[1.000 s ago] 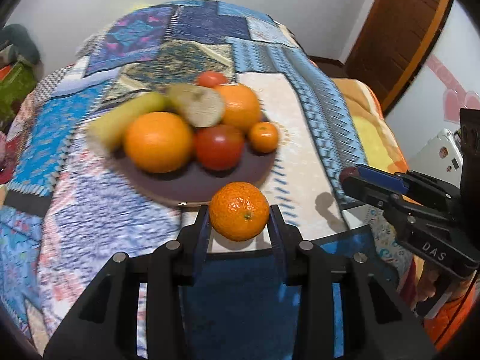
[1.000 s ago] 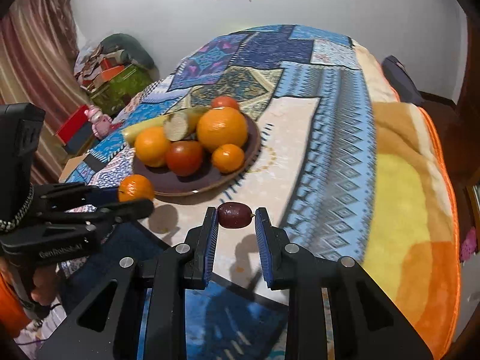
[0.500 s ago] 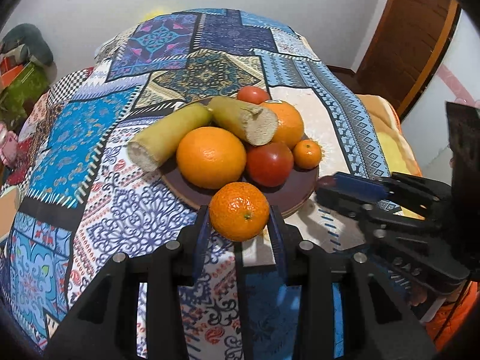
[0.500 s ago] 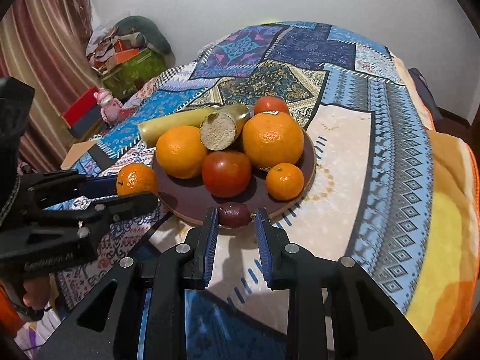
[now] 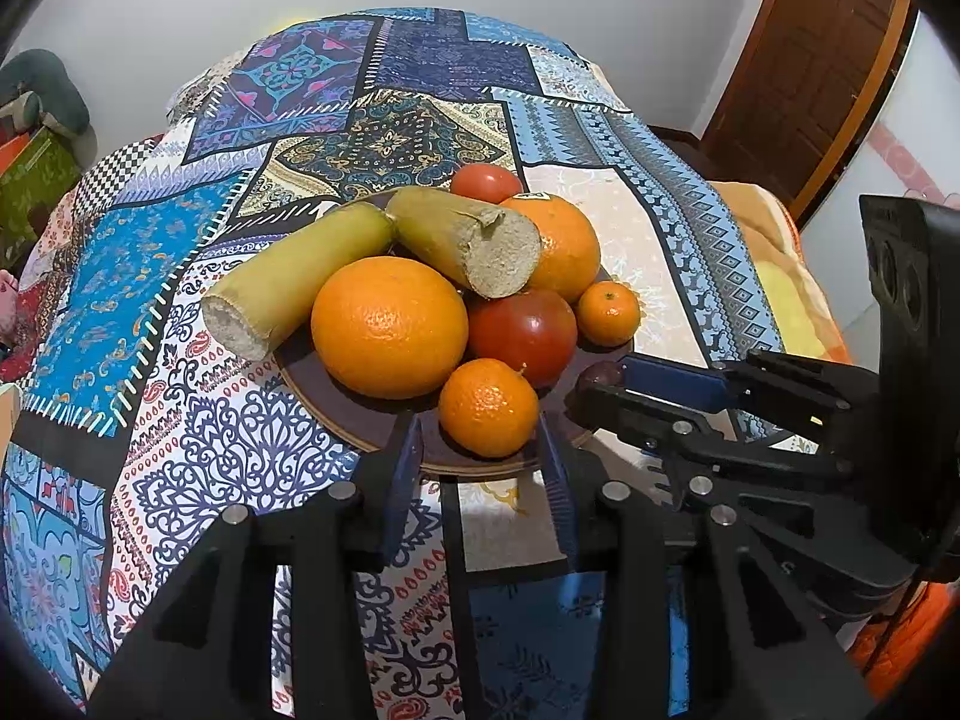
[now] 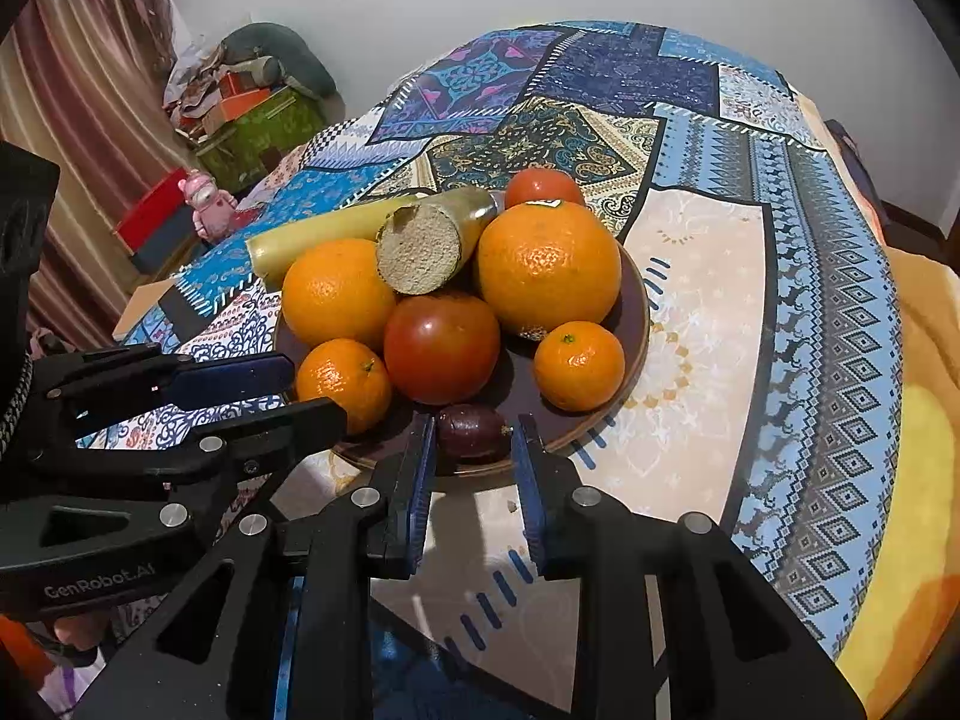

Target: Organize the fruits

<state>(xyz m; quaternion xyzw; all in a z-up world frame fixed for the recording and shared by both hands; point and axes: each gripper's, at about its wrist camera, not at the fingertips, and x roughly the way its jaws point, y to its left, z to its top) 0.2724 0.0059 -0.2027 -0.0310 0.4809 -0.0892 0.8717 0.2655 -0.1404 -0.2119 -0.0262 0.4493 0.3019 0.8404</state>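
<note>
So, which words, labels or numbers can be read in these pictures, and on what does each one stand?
"GenRobot.AI": white letters on the black body of the left tongs, in the right wrist view.
Sticker on top of the large orange: too small to read.
No other text can be read.

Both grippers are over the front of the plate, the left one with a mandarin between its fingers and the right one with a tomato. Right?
Not quite. The right gripper has a small dark purple fruit between its fingers, not a tomato, as the right wrist view shows. The left gripper does have the mandarin, over the front of the plate.
</note>
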